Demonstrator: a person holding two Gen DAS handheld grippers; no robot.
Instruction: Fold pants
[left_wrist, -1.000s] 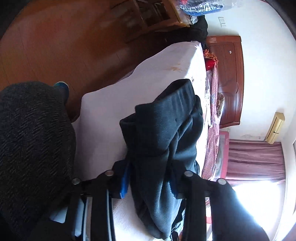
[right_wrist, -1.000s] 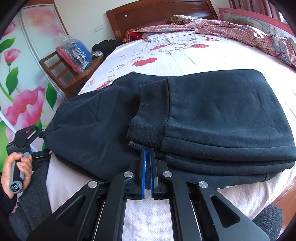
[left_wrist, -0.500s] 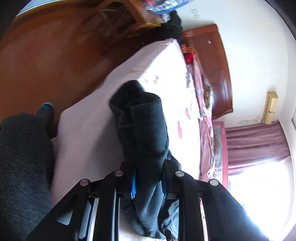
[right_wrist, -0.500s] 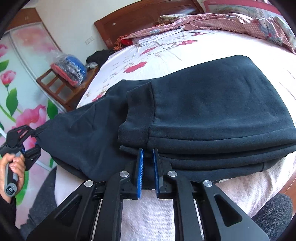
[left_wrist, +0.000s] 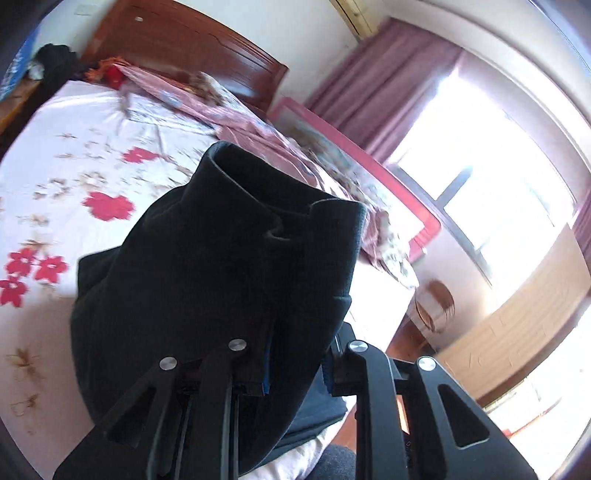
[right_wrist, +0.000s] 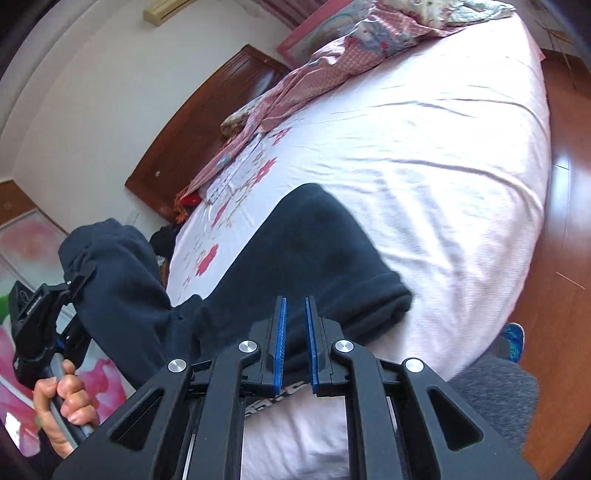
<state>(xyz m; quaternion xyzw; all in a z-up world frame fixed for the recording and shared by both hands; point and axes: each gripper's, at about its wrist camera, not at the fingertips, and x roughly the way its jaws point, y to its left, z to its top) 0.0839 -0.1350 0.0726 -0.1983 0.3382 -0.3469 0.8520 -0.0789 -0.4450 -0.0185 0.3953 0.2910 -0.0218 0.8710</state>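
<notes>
Two grippers are at work on one pair of dark pants (right_wrist: 303, 258), and we judge the fold to be well along but not finished. In the right wrist view the bulk of the garment lies on the bed (right_wrist: 443, 155) near its front edge, already doubled into a thick stack with a rounded fold at the right. One end of the fabric is raised off the bed at the left, where our left gripper (right_wrist: 79, 280) holds it up, a hand (right_wrist: 62, 402) wrapped round the handle. From the left wrist view, the left gripper (left_wrist: 295, 373) is pinching that bunch of cloth, a cuff or waistband opening uppermost. Its jaws have just been closing on the fabric. Our right gripper (right_wrist: 295, 332) stands with a narrow gap between its blue pads; the dark cloth lies just beyond them, and we see none pressed between the pads. It has opened slightly.

What remains, as we judge it, is to carry the raised end over the stack and lay it flat.

Much is hard to read: the raised cloth hides most of the stack from the left camera, both views are blurred, and we cannot tell which end of the pants is raised.
</notes>
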